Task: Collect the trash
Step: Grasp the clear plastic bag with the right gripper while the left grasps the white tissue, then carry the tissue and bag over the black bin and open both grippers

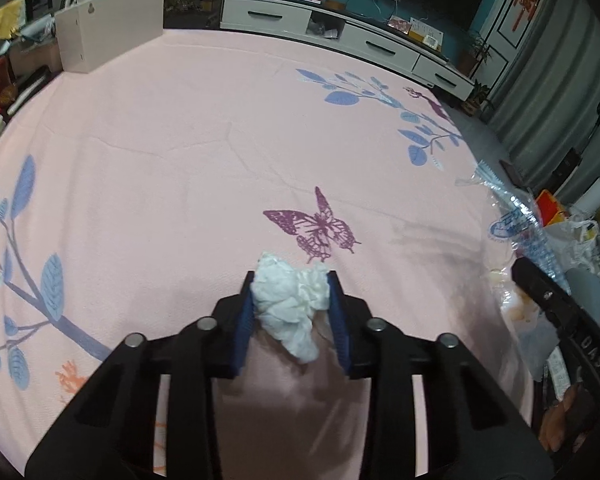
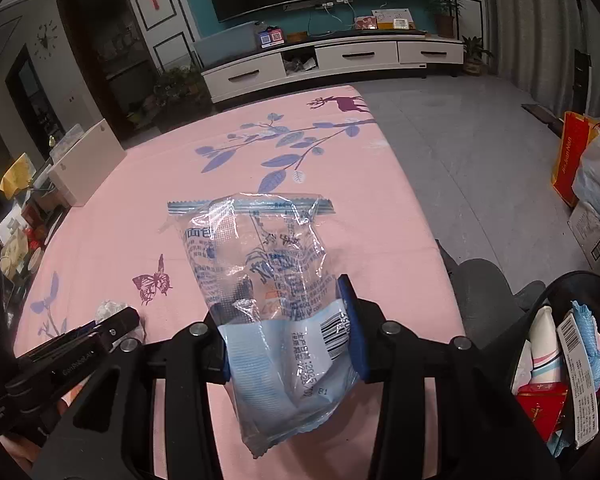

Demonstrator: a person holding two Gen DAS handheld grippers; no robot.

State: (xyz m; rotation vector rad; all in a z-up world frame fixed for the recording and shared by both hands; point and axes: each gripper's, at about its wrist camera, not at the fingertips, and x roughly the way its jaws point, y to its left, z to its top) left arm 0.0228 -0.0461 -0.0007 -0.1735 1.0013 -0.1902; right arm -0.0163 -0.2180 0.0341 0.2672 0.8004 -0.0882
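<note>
A crumpled white tissue (image 1: pixel 290 300) lies on the pink floral tablecloth (image 1: pixel 180 160), and my left gripper (image 1: pixel 291 280) is shut on it, its blue pads pressing both sides. In the right wrist view my right gripper (image 2: pixel 284 300) is shut on a clear plastic snack wrapper (image 2: pixel 260 264) with blue print, held above the tablecloth (image 2: pixel 300 152). The same wrapper (image 1: pixel 512 216) shows at the right edge of the left wrist view. The left gripper's body (image 2: pixel 80 340) and the tissue (image 2: pixel 110 310) appear at the lower left of the right wrist view.
A black bin (image 2: pixel 516 344) holding several pieces of packaging stands at the table's right side. A beige box (image 1: pixel 108 36) sits at the table's far left corner. A white TV cabinet (image 2: pixel 332 60) stands beyond the table, and bags (image 2: pixel 580 160) lie on the floor to the right.
</note>
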